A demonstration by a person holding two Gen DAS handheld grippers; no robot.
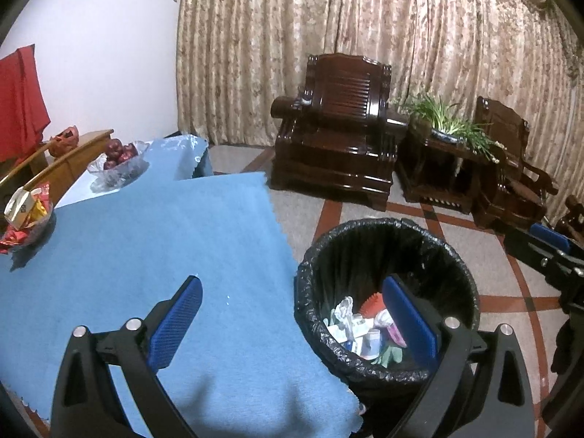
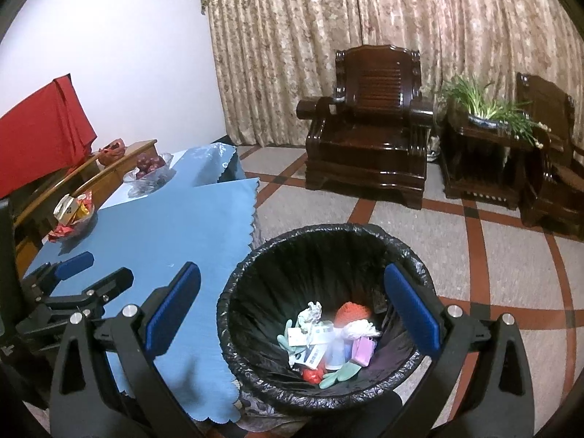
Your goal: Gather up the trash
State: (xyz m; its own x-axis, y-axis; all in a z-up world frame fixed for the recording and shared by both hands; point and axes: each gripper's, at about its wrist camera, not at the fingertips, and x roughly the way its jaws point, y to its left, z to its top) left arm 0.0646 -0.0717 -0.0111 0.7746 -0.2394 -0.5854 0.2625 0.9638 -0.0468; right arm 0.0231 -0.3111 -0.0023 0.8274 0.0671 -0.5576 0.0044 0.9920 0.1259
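The bin (image 2: 328, 314), lined with a black bag, stands on the tiled floor (image 2: 492, 255) just beside the scalloped edge of the blue-covered bench (image 1: 146, 248); open floor stretches to the armchair (image 2: 368, 124). Crumpled paper, cards and what may be a green glove (image 2: 337, 374) lie in its bottom. The left gripper (image 1: 292, 317) and right gripper (image 2: 292, 310) both hover with fingers spread, holding nothing.

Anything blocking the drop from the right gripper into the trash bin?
Nothing visible. The right gripper hangs open and empty above the trash bin, whose mouth is uncovered, with trash at the bottom.
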